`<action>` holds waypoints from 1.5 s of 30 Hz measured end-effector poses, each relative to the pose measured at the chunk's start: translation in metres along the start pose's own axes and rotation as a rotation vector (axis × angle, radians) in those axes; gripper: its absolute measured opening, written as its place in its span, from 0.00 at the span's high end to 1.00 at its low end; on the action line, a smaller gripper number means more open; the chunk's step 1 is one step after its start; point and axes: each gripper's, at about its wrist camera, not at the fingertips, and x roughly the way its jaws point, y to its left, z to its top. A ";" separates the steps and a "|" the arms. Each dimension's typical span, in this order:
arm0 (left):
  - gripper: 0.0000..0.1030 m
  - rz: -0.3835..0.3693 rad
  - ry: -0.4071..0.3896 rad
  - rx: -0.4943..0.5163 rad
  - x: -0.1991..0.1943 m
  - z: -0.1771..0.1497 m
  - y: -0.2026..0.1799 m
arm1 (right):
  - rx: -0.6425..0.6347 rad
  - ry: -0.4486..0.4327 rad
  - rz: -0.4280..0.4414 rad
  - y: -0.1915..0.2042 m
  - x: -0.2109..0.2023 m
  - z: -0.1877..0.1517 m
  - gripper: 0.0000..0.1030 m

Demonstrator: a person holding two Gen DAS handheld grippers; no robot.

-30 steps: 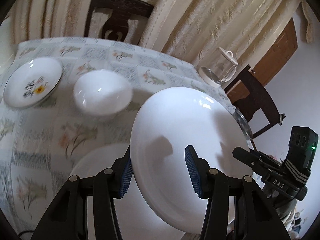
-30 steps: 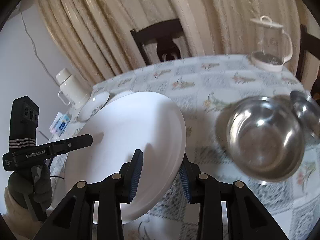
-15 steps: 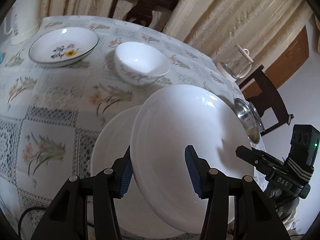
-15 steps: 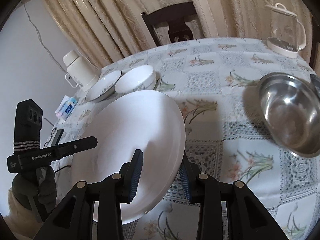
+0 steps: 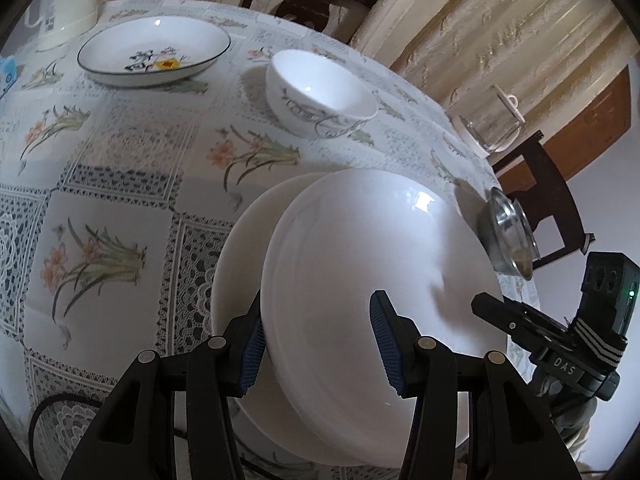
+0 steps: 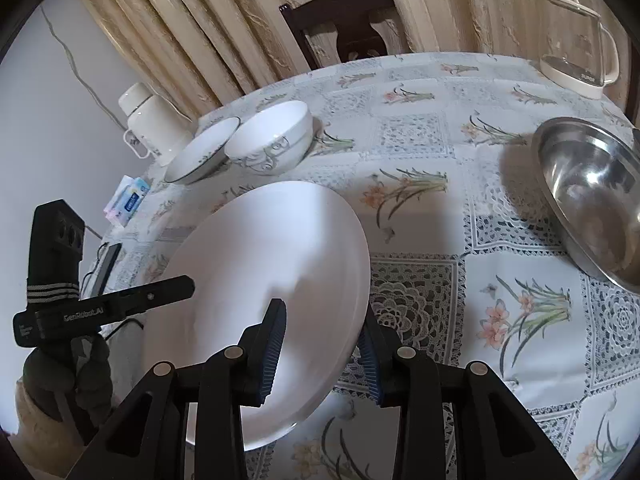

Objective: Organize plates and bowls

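A plain white plate (image 5: 360, 264) is held tilted, low over the table. My left gripper (image 5: 318, 316) is shut on its near rim. From the opposite side my right gripper (image 6: 320, 324) is shut on the same plate (image 6: 272, 272). Each gripper shows in the other's view: the right gripper (image 5: 500, 312) at the plate's right edge, the left gripper (image 6: 176, 284) at its left edge. A second white plate (image 5: 240, 256) lies on the table directly beneath; the right wrist view hides it. Farther back stand a white patterned bowl (image 5: 320, 96) and a flower-painted plate (image 5: 154, 50).
A steel bowl (image 6: 592, 196) sits to the right on the floral tablecloth (image 6: 420, 152), with a glass kettle (image 6: 576, 44) behind it. A white jug (image 6: 152, 124), a tissue pack (image 6: 128, 200) and a phone (image 6: 106, 260) are by the left edge. A dark chair (image 6: 344, 24) stands behind.
Both grippers have carried the white plate down and toward the near left of the table, over the plate lying there. The steel bowl has slid out to the right of view.
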 end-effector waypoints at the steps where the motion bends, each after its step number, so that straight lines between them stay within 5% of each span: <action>1: 0.51 -0.005 -0.001 0.001 0.000 -0.001 0.000 | 0.002 0.000 0.000 -0.001 0.000 0.000 0.63; 13: 0.51 -0.013 0.020 -0.010 0.002 0.003 0.001 | 0.005 -0.007 -0.004 -0.001 0.001 0.000 0.63; 31: 0.47 0.045 -0.095 -0.010 -0.025 0.014 0.014 | -0.026 -0.061 0.003 0.009 -0.009 0.004 0.63; 45: 0.47 0.016 -0.094 -0.030 -0.024 0.012 0.023 | 0.022 -0.026 -0.002 0.001 0.007 0.000 0.63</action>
